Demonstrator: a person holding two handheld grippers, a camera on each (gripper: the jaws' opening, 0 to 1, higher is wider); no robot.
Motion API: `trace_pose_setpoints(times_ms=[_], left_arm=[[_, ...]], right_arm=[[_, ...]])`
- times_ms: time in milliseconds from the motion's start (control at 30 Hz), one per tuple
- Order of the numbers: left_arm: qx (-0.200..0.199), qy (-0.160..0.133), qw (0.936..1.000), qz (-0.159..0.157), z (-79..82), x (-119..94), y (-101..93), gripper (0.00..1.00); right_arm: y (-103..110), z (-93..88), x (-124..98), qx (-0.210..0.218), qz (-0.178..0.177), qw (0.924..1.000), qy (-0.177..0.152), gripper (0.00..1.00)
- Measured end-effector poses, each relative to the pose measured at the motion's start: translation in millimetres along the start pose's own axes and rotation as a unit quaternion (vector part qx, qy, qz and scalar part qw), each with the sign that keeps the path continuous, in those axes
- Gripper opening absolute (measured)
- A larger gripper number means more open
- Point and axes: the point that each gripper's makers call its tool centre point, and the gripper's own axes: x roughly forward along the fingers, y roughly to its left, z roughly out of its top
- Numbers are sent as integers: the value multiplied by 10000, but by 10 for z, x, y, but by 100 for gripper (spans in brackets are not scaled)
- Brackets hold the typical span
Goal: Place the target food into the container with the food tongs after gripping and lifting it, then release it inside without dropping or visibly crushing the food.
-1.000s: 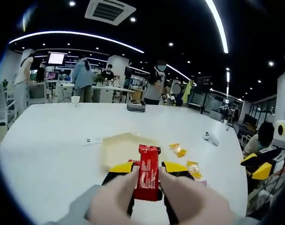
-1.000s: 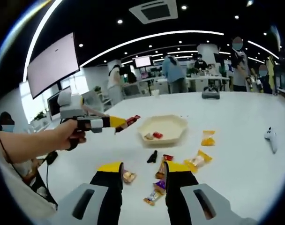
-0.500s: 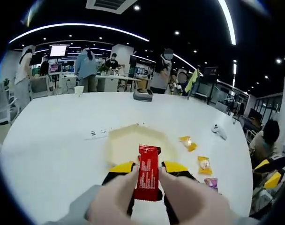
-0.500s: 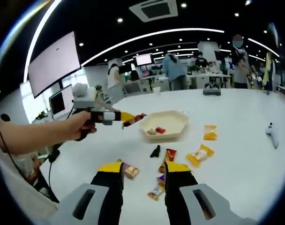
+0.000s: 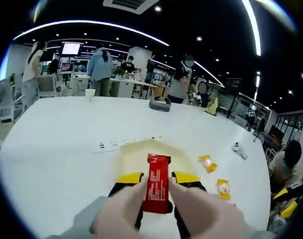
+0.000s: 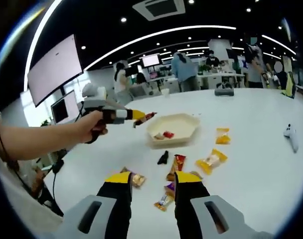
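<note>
Left gripper (image 5: 157, 178) clamped, raised; right gripper (image 6: 152, 179) parted, low.

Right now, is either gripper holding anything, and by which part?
The left gripper holds a red snack packet by its lower end, the rest sticking out forward. The right gripper is open and holds nothing.

Carried the red snack bar (image 6: 144, 117) further toward the cream tray (image 6: 187, 135) in the left gripper (image 6: 134, 116), from well short of the tray's left rim to just beside it. Seen from the left gripper view, tray (image 5: 125, 152) now nearer, directly beyond the bar (image 5: 156, 183). Right gripper (image 6: 154, 177) drawn slightly back from the loose sweets (image 6: 165, 200) on the table (image 6: 251, 159).
</note>
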Motion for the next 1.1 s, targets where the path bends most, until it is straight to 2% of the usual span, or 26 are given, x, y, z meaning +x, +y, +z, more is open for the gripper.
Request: trace_pose_setpoints(times_ms=[300,467,533,633,733,867,1100], left_arm=[[241,46,9997,56,24,175,0,20],[333,89,9993,112,16,316,106,20],[479,119,9987,152,29,379,144,20],[464,92,9988,153,63,411,158,20],[505,77,9983,270,85,478,213,20],[166,58,9983,553,94,541,382,20],[332,147,9963,774,93,668,469,20]], right_arm=[[-93,-31,24,49,-19,10000,43,32],[-125,-36,25,85,-30,9999,52,31],[-143,-73,39,-88,-14,9997,206,31],[-192,-1,52,-65,-97,9999,70,31],[-200,26,57,112,-138,9998,-40,31],[-141,-70,71,34,-59,9999,75,31],[-189,-139,38,146,-127,9997,122,31]])
